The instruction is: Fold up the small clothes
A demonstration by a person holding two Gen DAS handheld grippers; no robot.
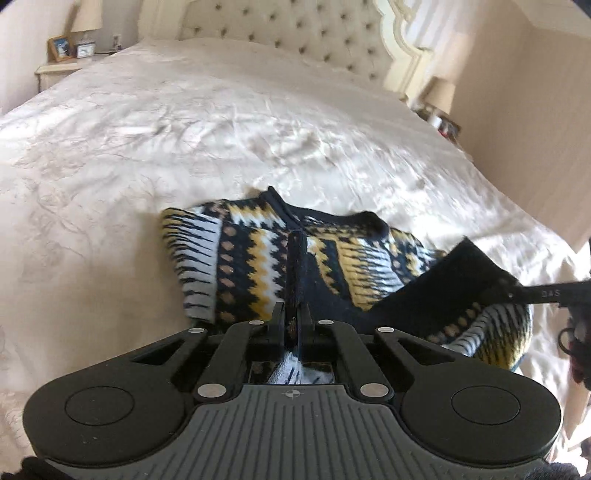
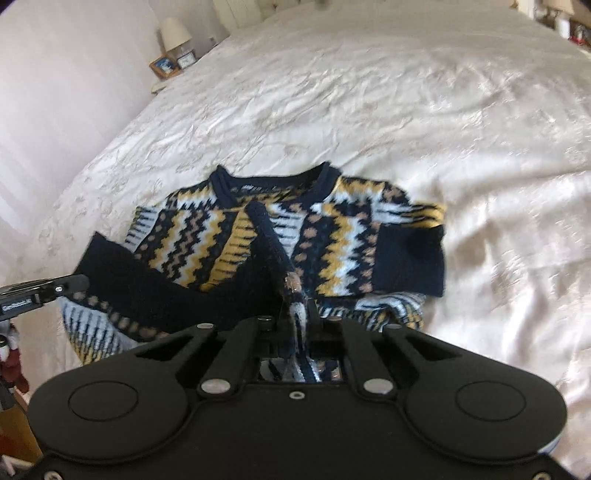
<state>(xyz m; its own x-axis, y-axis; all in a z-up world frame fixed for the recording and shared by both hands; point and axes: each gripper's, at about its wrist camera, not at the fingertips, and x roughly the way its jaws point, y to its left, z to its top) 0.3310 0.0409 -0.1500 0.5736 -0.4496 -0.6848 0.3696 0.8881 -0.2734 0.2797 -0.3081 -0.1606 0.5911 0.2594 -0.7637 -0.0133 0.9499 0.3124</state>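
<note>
A small knitted sweater [image 1: 251, 266] with navy, yellow, white and tan zigzags lies on the bed, neck toward the headboard. In the left wrist view my left gripper [image 1: 293, 314] is shut on a raised fold of the sweater's lower edge, navy band up. The right gripper [image 1: 513, 290] enters from the right edge of that view, pinching the navy hem. In the right wrist view the sweater [image 2: 343, 240] shows its neckline and a folded-in sleeve with a navy cuff [image 2: 410, 262]. My right gripper [image 2: 297, 306] is shut on lifted hem fabric. The left gripper [image 2: 77, 283] holds the hem at the left.
The cream bedspread [image 1: 184, 140] covers a wide bed with a tufted headboard [image 1: 295, 33]. A nightstand [image 1: 55, 68] at the far left bears a lamp, a picture frame and a clock. Another lamp [image 1: 439, 94] stands at the far right beside a wall.
</note>
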